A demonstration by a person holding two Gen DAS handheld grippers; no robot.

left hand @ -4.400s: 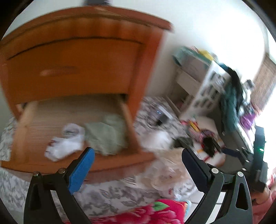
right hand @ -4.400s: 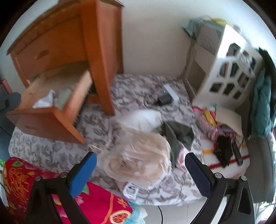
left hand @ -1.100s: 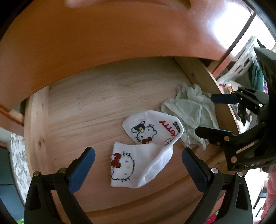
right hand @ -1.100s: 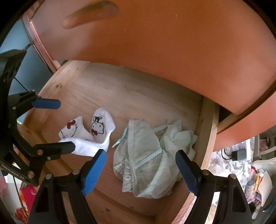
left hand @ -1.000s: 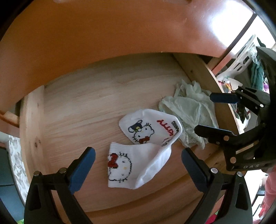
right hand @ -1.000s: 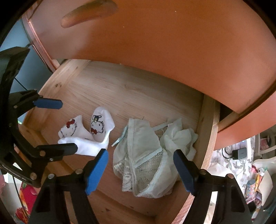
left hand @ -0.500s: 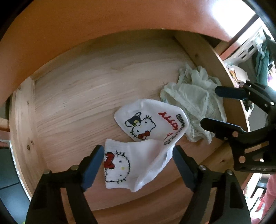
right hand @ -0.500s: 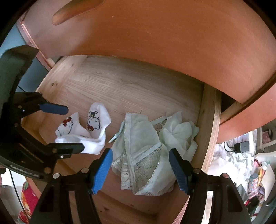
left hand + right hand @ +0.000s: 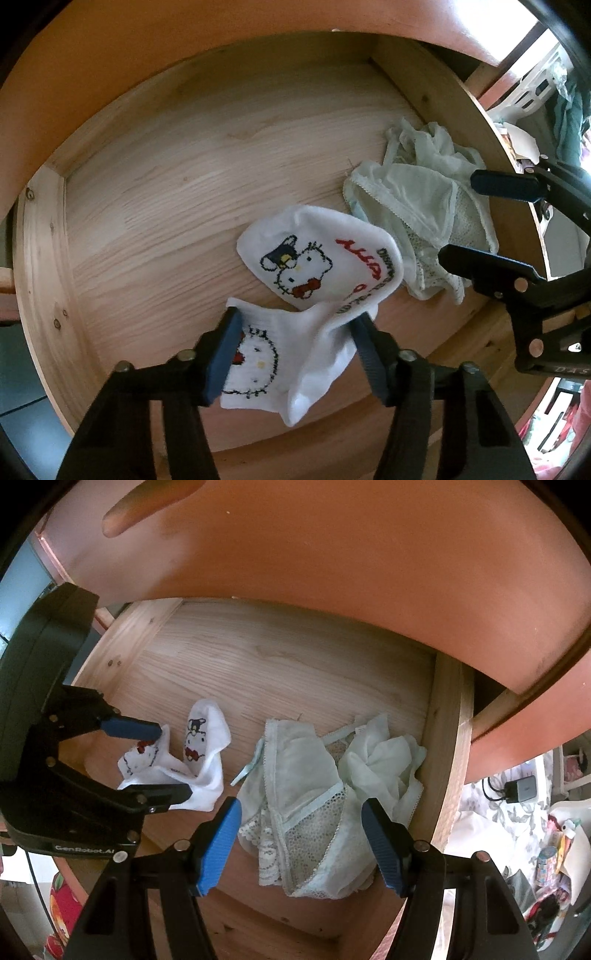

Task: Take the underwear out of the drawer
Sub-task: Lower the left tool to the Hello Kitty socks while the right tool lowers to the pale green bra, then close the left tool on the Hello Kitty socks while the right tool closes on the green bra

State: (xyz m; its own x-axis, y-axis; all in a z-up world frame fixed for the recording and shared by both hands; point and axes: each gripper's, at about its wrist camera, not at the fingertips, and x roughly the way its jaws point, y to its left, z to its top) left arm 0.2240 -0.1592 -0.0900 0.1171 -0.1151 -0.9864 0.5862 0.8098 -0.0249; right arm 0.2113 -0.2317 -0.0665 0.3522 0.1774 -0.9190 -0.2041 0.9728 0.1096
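The open wooden drawer (image 9: 192,177) has a bare plank floor, with an orange-brown cabinet front (image 9: 332,554) above it. Two items lie inside: a pair of white cartoon-print socks (image 9: 314,266) near the front rail, and pale green lace underwear (image 9: 314,794) bunched against the right side wall.

Risk: the left gripper (image 9: 295,328) is closing around the socks, not the underwear. Completing this grip would likely lift the wrong item. The two socks overlap, so one pinch may drag both, and the upper sock lies just beside the underwear's edge.

Pose: the left gripper points straight down, jaws closing with sock fabric between them. The right gripper (image 9: 301,816) tilts steeply down over the underwear, jaws spread either side of the lace, holding nothing
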